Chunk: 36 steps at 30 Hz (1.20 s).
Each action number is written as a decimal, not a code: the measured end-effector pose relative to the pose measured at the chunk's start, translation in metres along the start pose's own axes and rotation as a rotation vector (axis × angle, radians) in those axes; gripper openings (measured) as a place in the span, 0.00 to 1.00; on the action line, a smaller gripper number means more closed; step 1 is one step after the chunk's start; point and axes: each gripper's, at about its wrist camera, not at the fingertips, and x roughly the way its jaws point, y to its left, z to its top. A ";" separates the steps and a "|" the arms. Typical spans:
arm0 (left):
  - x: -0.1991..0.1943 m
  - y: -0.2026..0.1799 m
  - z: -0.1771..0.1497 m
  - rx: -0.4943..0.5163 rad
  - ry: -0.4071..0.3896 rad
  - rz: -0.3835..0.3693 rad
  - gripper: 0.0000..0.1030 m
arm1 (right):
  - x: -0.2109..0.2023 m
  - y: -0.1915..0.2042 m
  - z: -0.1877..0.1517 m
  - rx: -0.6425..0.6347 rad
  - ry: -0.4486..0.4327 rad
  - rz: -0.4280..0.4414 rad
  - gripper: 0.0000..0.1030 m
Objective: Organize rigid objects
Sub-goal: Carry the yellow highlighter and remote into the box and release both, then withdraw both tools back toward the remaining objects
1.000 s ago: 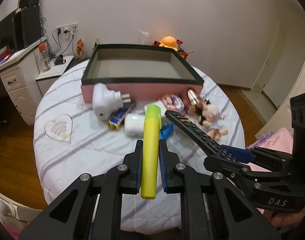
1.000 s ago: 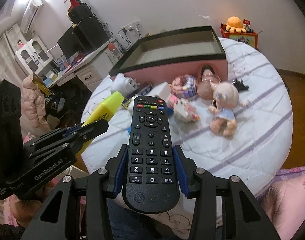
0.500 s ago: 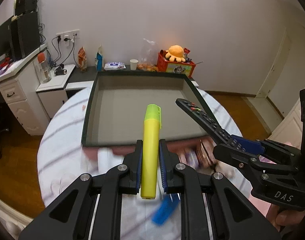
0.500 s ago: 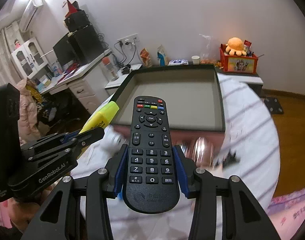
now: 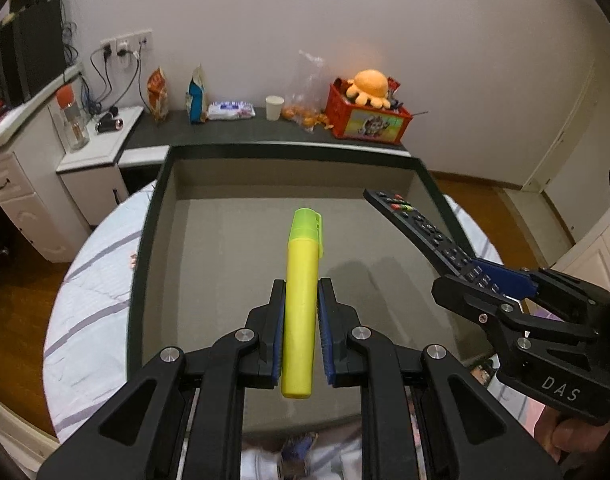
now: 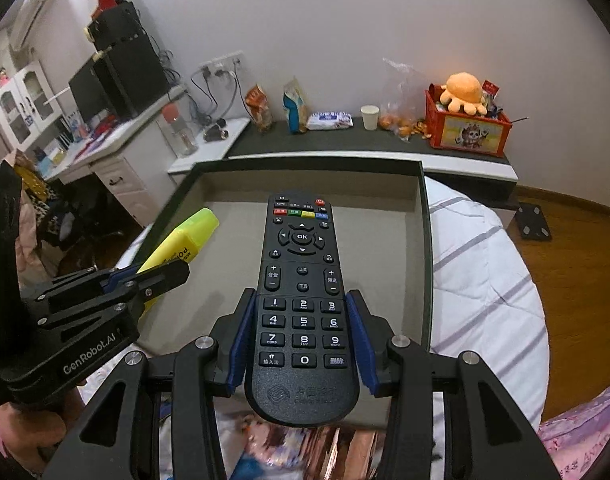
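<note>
My left gripper (image 5: 301, 332) is pinching a yellow highlighter (image 5: 303, 292) across the lower half of its barrel, blue pads flat against both sides, the green cap end pointing out ahead and the butt sticking out behind the jaws. My right gripper (image 6: 303, 334) is clamped on a black remote control (image 6: 303, 292) at its number keys, the pads bearing on its two long edges, so the top half with the coloured buttons juts well forward. Both things hang above the open box (image 5: 145, 240), a dark-rimmed tray with a bare grey floor that sits on the round table with the striped white cloth (image 6: 485, 300); the highlighter is over the middle of it, the remote over its right side. I judge the highlighter to be light, stiff and smooth plastic: its rounded barrel could roll or twist in the pads, so the middle of the barrel, not the tapering cap, is the place to hold it, as I do. The remote looks heavier and rigid, with hard straight sides that take a squeeze well. I hold it behind its middle, so the long front may want to dip; a grip nearer the centre would balance better. Neither seems fragile, yet I would lower each close to the floor of the box before letting go, since hard plastic bounces and skids on a smooth bottom.
</note>
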 end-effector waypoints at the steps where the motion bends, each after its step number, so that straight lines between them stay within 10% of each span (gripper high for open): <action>1: 0.004 0.002 0.000 -0.001 0.007 0.003 0.14 | 0.003 -0.002 0.002 -0.001 0.007 -0.003 0.44; 8: 0.029 0.004 0.004 -0.007 0.069 0.027 0.16 | 0.033 -0.004 0.006 -0.014 0.091 -0.039 0.44; 10: 0.032 0.005 0.005 -0.007 0.076 0.041 0.29 | 0.037 -0.003 0.007 -0.020 0.107 -0.050 0.44; 12: 0.030 0.007 0.006 -0.018 0.064 0.061 0.66 | 0.041 -0.004 0.008 -0.024 0.127 -0.059 0.45; 15: 0.023 0.013 0.007 -0.029 0.033 0.077 0.84 | 0.039 -0.007 0.008 -0.013 0.130 -0.081 0.46; 20: -0.003 0.019 0.004 -0.041 -0.023 0.096 0.94 | 0.027 -0.010 0.007 0.007 0.101 -0.104 0.76; 36: -0.148 0.008 -0.055 -0.020 -0.256 0.171 1.00 | -0.121 0.022 -0.047 0.037 -0.183 -0.021 0.77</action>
